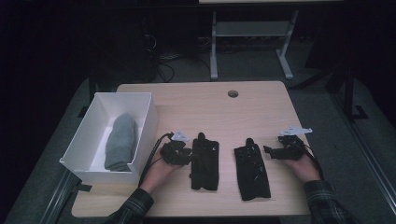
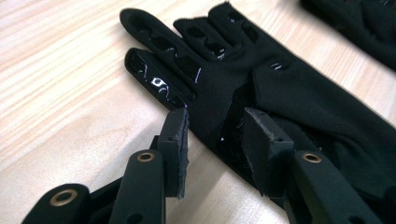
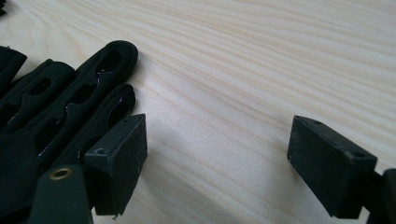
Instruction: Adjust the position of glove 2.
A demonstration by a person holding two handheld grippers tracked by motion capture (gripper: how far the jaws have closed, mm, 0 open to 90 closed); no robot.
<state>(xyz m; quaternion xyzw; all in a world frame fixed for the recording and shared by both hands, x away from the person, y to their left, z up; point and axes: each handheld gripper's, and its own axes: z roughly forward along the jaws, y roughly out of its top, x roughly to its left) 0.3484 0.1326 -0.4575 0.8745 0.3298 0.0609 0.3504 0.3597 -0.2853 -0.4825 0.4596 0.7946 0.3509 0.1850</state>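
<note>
Two black gloves lie flat mid-table. My left gripper point(image 2: 215, 140), jaws partly spread and gripping nothing, straddles the left glove point(image 1: 205, 161) at its edge. Right gripper point(image 3: 217, 168) spread wide beside the right glove point(image 1: 251, 169). Fabric looks limp, light; glossy grip patches. I'd pinch at the cuff.

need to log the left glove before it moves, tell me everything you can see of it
The left glove is black, of matte stretch fabric with glossy grip patches on the fingers and palm. It lies flat on the wooden table, fingers pointing away from the person, cuff nearest them, apart from the right glove. The left gripper sits at its left edge with jaws partly open, straddling the palm edge; the pads do not look pressed on the fabric.
</note>
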